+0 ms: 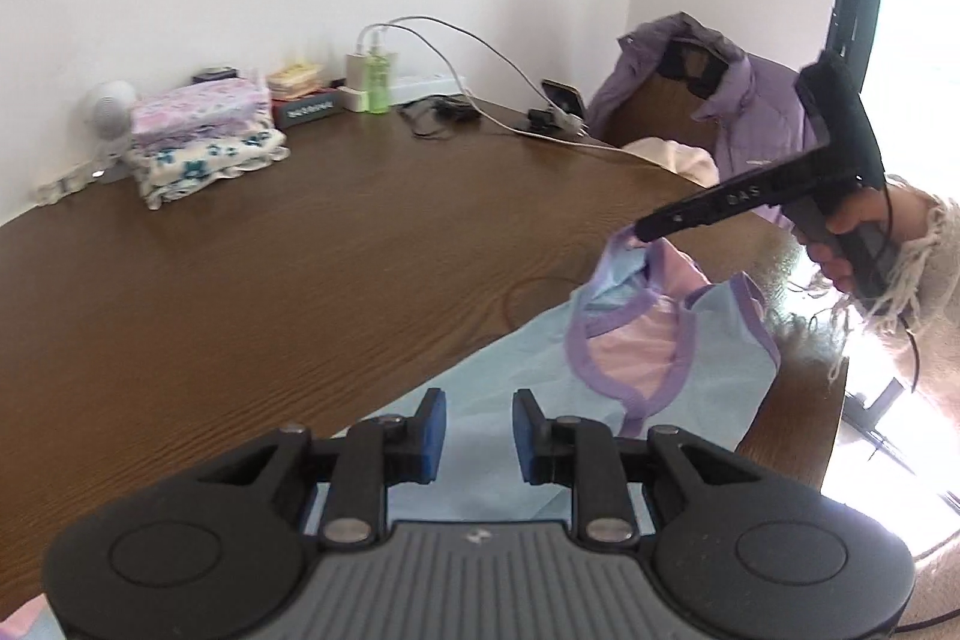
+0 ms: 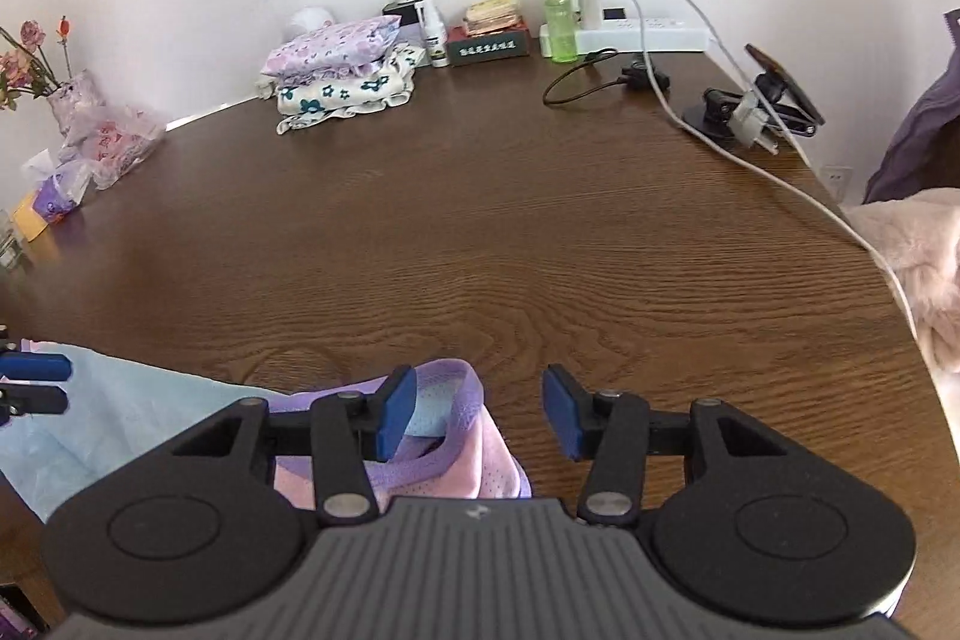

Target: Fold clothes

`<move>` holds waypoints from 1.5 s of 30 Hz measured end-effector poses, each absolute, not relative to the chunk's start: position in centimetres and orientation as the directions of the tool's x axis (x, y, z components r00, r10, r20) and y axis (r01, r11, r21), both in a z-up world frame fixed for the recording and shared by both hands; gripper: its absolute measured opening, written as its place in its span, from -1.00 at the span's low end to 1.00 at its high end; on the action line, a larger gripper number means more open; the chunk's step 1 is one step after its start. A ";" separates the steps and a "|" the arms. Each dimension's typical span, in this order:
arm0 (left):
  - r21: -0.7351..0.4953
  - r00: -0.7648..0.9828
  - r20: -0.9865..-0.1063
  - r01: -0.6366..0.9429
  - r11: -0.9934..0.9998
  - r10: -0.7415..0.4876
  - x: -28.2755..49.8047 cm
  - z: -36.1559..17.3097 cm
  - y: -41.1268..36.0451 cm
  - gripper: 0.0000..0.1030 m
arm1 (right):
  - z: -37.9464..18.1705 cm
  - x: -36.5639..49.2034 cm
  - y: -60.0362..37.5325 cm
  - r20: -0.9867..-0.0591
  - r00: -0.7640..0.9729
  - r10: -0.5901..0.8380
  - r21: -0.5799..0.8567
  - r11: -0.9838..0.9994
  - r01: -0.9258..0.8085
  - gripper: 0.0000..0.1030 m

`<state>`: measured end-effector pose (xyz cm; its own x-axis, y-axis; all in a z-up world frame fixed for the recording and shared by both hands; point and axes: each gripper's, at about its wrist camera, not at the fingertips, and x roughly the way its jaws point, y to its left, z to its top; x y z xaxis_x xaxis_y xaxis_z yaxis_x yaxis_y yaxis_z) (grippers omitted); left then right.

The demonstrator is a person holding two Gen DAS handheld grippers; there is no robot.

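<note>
The right gripper [image 1: 645, 226], seen from the left wrist, bears pale letters along its finger that seem to read "DAS". The dark box [image 2: 489, 49] by the wall carries a row of white characters, too blurred to read.

Cloth on wood, plastic in my hands

Ahead of my right gripper [image 2: 478, 415], matt black plastic with blue rubbery pads, lies a thin mesh-trimmed garment [image 2: 444, 436] on the smooth, grained wooden table [image 2: 480, 220]; folded cotton clothes [image 2: 342, 76] beyond.
</note>
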<state>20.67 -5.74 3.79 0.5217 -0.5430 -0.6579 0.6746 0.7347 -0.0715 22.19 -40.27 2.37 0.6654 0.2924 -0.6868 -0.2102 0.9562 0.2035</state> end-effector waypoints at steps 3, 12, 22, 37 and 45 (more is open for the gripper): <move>-0.111 0.473 -0.692 0.676 0.729 -0.545 21.8 2.0 -7.9 -0.59 | 2.1 22.9 -39.4 -0.692 0.628 0.357 0.215 0.932 -0.293 -0.88; -0.106 0.512 -0.686 0.633 0.767 -0.517 21.4 0.4 -7.7 -0.66 | 4.9 13.5 -36.9 -0.627 0.669 0.398 -0.088 0.817 -0.569 -0.95; -0.069 0.556 -0.672 0.611 0.789 -0.489 20.8 0.7 -8.3 -0.66 | 3.2 11.5 -38.1 -0.662 0.664 0.347 -0.057 0.861 -0.506 -0.62; -0.057 0.537 -0.654 0.666 0.744 -0.532 19.9 0.4 -9.3 -0.66 | 0.7 12.6 -39.7 -0.602 0.737 0.307 0.160 0.951 -0.266 -0.75; -0.031 0.550 -0.606 0.705 0.708 -0.574 20.9 3.1 -11.4 -0.66 | 2.5 10.7 -40.7 -0.526 0.795 0.302 0.226 0.951 -0.211 -0.38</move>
